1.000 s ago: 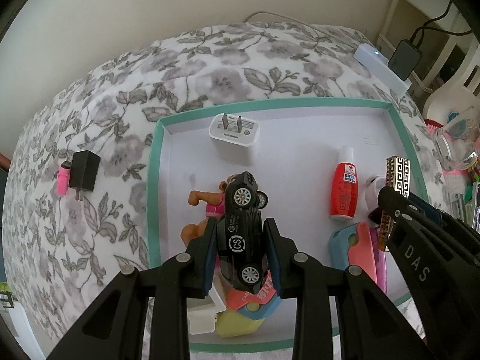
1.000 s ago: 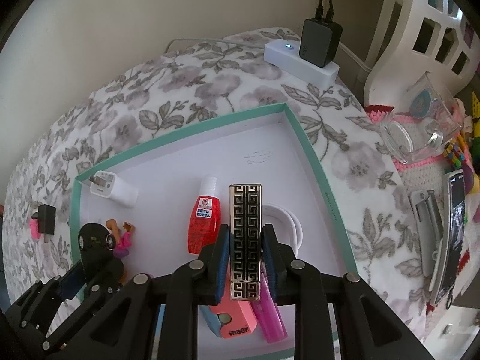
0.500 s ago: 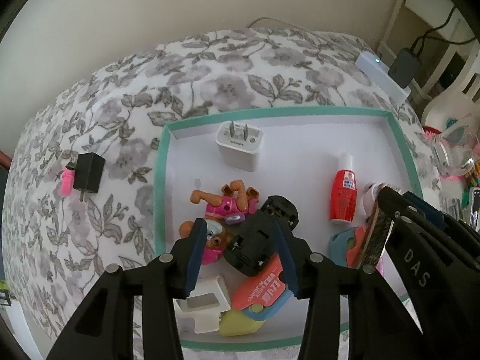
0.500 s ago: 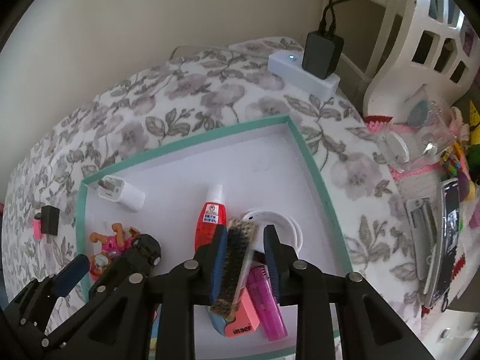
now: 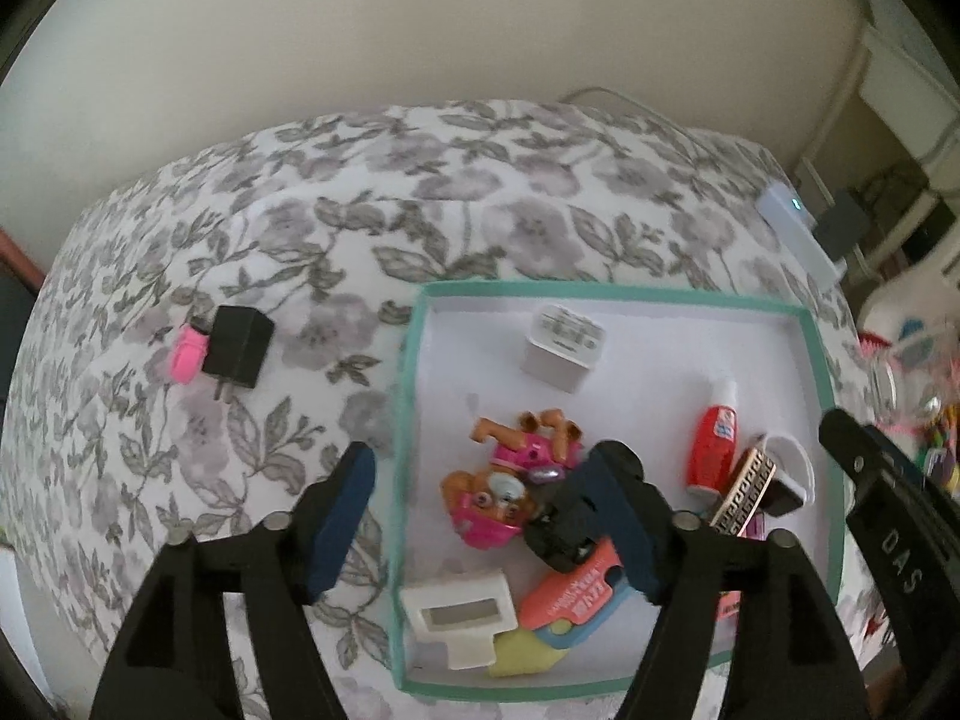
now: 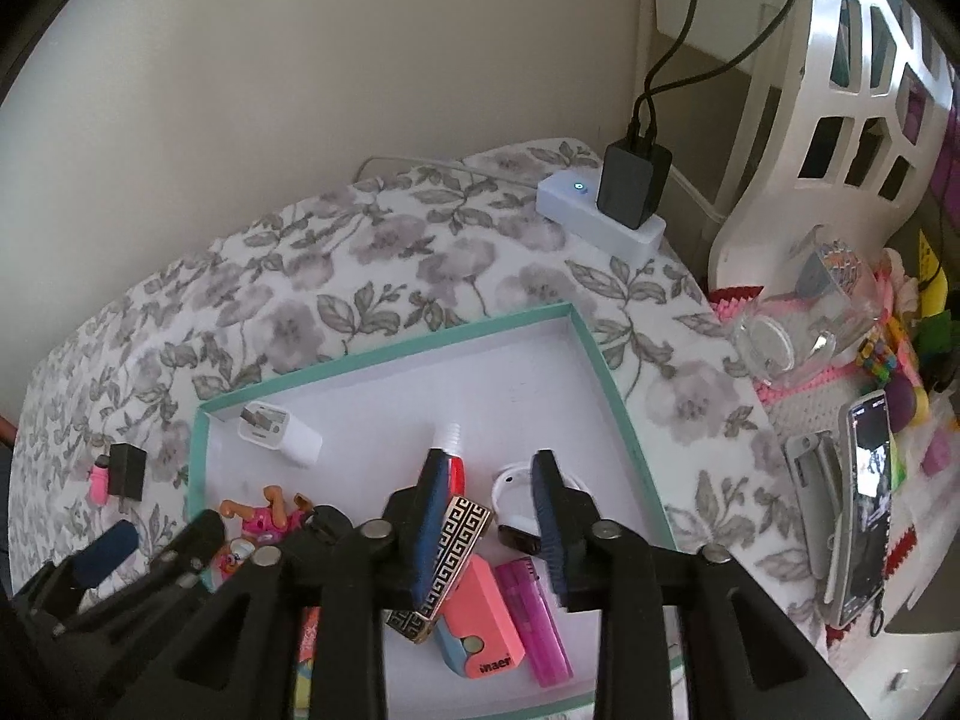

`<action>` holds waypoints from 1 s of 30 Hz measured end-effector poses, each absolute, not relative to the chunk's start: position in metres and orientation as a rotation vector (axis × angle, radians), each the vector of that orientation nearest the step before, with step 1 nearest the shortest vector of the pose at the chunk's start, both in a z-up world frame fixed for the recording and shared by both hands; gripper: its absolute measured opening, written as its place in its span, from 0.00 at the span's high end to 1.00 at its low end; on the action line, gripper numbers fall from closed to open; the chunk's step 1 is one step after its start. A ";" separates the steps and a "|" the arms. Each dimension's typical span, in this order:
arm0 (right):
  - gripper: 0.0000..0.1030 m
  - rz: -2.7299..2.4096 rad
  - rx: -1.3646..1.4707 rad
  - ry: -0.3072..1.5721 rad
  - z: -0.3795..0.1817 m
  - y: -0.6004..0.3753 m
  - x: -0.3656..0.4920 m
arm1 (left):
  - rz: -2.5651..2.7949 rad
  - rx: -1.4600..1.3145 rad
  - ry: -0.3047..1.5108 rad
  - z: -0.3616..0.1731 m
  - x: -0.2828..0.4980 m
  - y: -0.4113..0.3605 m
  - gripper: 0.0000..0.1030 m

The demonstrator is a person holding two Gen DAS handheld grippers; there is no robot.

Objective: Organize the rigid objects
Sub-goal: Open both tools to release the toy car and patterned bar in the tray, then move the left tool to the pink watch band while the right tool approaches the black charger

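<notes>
Right tongs hanging over the teal-rimmed tray, jaws opening. Gold-and-black patterned case lying tilted between them, leaning by the left pad, seemingly loose, on a pink eraser. Beside that, a magenta lighter. Farther back, red bottle, white charger, toy figure. Outside on the floral bedspread: black plug.

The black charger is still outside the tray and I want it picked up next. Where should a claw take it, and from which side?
Grip the black charger across its two broad flat faces, coming down from above. It lies on the floral cover, prongs towards the camera. The pink lighter sits tight against one narrow side, so a claw finger would probably not fit there.
</notes>
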State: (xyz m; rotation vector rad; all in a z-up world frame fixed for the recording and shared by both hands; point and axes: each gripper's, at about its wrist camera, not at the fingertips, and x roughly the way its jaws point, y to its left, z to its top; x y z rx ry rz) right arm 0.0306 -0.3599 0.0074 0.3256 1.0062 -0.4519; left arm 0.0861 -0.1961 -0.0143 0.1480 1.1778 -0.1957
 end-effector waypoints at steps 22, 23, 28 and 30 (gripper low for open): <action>0.00 -0.401 0.265 1.018 0.000 -0.341 0.039 | -0.029 0.010 1.208 -0.015 0.108 -0.139 0.01; 0.00 -0.401 0.263 1.019 0.000 -0.341 0.039 | -0.024 0.006 1.210 -0.015 0.109 -0.137 0.01; 0.00 -0.397 0.258 1.029 -0.003 -0.339 0.041 | 0.009 -0.014 1.215 -0.016 0.112 -0.126 0.01; 0.00 -0.395 0.254 1.033 -0.004 -0.338 0.042 | 0.020 -0.014 1.215 -0.016 0.113 -0.124 0.01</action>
